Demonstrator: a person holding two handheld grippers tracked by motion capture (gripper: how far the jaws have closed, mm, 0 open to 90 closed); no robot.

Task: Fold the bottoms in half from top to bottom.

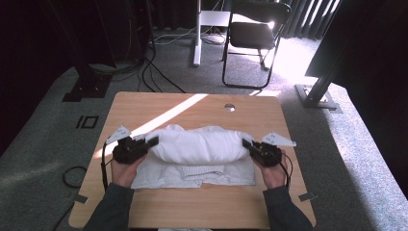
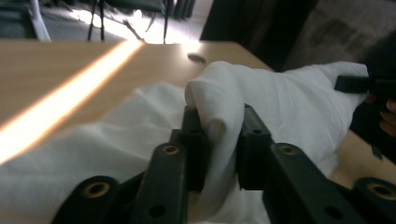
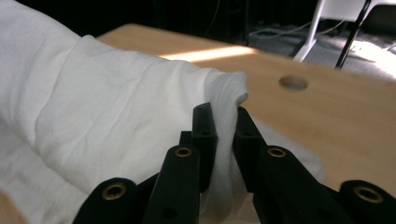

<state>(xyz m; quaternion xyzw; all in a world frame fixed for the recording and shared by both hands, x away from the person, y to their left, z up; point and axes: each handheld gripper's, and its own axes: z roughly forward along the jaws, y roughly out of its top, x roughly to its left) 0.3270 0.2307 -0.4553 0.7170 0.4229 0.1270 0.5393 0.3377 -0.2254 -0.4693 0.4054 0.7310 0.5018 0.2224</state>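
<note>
A white cloth [image 1: 199, 144] lies across the middle of the wooden table [image 1: 192, 103], its upper layer puffed up and lifted over a flat lower layer. My left gripper [image 1: 153, 141] holds the cloth's left end; in the left gripper view a fold of the cloth [image 2: 280, 93] runs between the jaws of my left gripper [image 2: 218, 121] and is pinched there. My right gripper [image 1: 247, 143] holds the right end. In the right gripper view my right gripper [image 3: 225, 116] is shut on a thin edge of the cloth [image 3: 116, 93].
A small round hole [image 1: 229, 107] sits in the table's far side, and a sunlit stripe crosses the wood. Beyond the table stand a black folding chair [image 1: 255, 33] and a white post [image 1: 197, 33], with cables on the grey carpet.
</note>
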